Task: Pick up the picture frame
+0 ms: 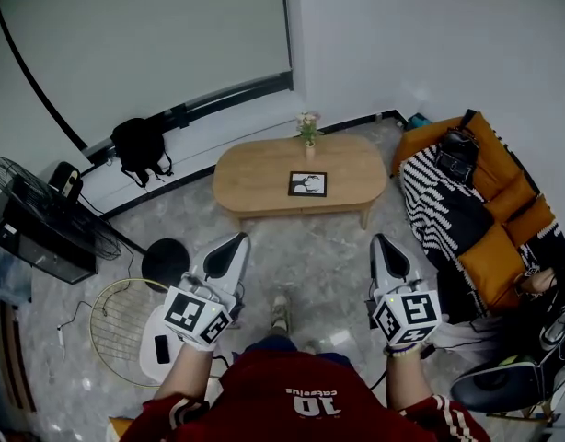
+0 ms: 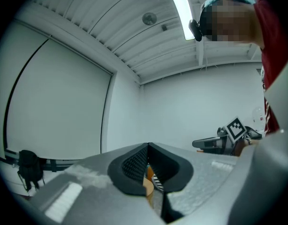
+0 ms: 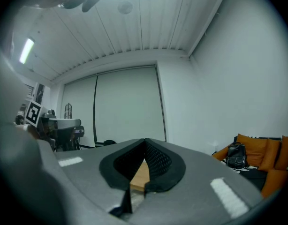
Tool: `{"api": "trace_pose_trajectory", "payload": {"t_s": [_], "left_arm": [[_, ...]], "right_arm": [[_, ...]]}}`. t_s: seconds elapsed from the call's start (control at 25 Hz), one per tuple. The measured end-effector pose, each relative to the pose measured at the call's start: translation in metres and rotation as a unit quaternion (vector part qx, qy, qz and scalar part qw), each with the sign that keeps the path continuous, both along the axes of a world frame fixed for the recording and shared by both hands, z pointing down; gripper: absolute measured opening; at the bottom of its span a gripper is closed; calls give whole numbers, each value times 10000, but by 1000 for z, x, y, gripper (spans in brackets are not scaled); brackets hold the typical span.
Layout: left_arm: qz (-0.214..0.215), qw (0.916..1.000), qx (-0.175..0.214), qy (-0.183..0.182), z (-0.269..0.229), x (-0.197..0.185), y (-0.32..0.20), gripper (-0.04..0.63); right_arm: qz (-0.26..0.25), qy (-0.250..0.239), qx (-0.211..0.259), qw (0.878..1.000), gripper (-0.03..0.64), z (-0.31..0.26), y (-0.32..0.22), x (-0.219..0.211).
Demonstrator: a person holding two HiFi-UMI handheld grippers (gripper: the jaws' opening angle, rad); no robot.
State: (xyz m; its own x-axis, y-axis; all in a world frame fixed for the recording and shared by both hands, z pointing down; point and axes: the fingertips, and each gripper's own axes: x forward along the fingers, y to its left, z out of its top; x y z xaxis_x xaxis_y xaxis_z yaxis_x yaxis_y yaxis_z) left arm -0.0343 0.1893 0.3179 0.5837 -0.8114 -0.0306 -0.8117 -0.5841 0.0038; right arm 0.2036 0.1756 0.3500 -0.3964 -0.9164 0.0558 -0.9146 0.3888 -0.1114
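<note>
The picture frame [image 1: 307, 184] is black with a pale picture and lies flat in the middle of an oval wooden coffee table [image 1: 255, 178]. A small vase of flowers [image 1: 308, 132] stands at the table's far edge. Both grippers are held level over the floor, short of the table's near side. My left gripper [image 1: 240, 238] is shut, its jaws meeting at the tip with nothing between them, as the left gripper view [image 2: 147, 146] shows. My right gripper [image 1: 380, 240] is shut and empty too [image 3: 145, 141]. A strip of the table top [image 3: 140, 175] shows under the right jaws.
A sofa [image 1: 503, 196] with orange cushions, a striped blanket [image 1: 443, 210] and a black bag [image 1: 456, 155] stands right of the table. On the left are a fan [image 1: 43, 212], a black backpack [image 1: 140, 145], a round black stool [image 1: 165, 261] and a wire basket [image 1: 121, 320].
</note>
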Motion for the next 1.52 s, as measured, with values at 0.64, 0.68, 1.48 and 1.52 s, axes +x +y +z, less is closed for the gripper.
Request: {"api": "trace_pose_trajectory", "payload": {"t_s": [0.64,0.68,1.48,1.52], "left_arm": [[335,9993,-123,70,20,-38,-131,2],[364,9992,-120,72,20,-42,-141,2],[1074,9932,-206,405,34,-93,-291,3],[1088,9929,-215,433,35,-94,-294,2]], "right_arm": [[151,413,-244,9987,-1,9,-114,-47],[160,445,-234,9986,-1,8,-124,-53],[612,929,-581,9921,0,11,-236,-115],[629,911,-616,9919,0,11,-237,-115]]}}
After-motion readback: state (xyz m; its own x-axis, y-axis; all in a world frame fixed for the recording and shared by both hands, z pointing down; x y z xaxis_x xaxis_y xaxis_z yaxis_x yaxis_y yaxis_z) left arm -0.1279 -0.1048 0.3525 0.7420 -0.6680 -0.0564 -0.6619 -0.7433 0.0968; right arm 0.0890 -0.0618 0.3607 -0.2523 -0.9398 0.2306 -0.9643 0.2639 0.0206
